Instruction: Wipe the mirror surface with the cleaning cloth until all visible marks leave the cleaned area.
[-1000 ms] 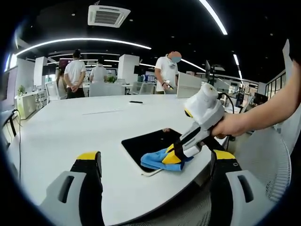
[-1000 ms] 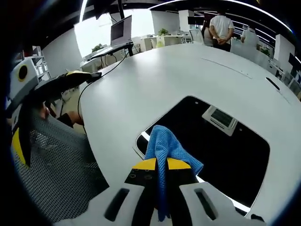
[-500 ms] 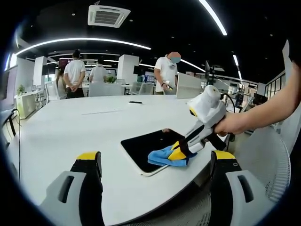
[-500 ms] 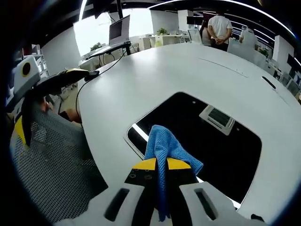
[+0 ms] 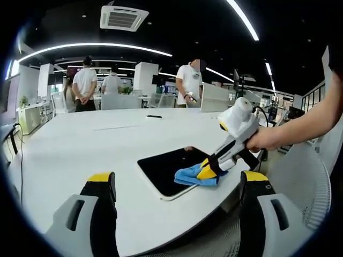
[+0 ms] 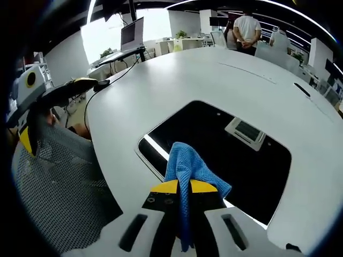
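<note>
The right gripper [image 6: 182, 188], jaws clenched on the blue cleaning cloth [image 6: 188, 167], presses it onto the mirror [image 6: 214, 140] lying flat near the table [image 5: 80, 144] edge, apparently mid-wipe, while the left gripper [image 5: 179, 184] hangs back, jaws spread and empty.

Illumination is even and moderately bright at working level, supplied by long ceiling light strips [image 5: 96, 47] that arc across a dark ceiling. In the right gripper view a window area [image 6: 155, 24] at upper left is overexposed to plain white. The white tabletop [image 5: 75, 150] reads clean and pale, with soft shadow only under its near edge. The mirror [image 6: 225, 152] appears almost black, carrying a sharp reflection of a ceiling vent and one thin bright streak near its edge. Fisheye distortion bends straight lines strongly toward the periphery. Focus is good centrally; distant office background is softer and less detailed.
</note>
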The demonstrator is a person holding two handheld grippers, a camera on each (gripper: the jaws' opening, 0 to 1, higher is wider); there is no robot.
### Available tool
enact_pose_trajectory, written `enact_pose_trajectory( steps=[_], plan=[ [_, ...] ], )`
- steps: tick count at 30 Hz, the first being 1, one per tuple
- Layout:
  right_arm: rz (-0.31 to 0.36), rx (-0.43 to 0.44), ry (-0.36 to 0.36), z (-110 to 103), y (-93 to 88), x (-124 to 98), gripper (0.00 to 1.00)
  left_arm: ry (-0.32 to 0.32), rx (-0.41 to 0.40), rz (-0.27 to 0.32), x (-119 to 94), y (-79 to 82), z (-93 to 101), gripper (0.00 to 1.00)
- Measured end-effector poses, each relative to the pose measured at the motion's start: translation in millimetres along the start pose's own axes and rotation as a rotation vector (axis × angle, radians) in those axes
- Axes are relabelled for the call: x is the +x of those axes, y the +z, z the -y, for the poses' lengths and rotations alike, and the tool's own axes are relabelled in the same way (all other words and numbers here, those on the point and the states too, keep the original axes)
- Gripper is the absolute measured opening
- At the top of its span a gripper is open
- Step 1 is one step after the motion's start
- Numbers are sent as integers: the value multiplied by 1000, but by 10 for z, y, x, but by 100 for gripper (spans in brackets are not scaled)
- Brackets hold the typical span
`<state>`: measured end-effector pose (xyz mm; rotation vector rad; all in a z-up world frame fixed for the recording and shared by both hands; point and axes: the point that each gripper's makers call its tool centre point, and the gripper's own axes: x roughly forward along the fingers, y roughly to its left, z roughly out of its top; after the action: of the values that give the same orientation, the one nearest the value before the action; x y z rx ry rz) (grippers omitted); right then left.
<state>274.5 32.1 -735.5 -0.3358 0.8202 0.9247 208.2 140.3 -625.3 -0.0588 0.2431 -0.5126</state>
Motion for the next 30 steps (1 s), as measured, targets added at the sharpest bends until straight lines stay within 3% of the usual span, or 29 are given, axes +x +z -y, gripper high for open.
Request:
enact_pose_trajectory(
  steps=[15,30],
  plan=[
    [-5,-5,6,25,11,18,0,0,3,7,3,13,2,95],
    [33,23,-33,244,221,168,0,-3,3,3,7,7,6,95]
  ],
)
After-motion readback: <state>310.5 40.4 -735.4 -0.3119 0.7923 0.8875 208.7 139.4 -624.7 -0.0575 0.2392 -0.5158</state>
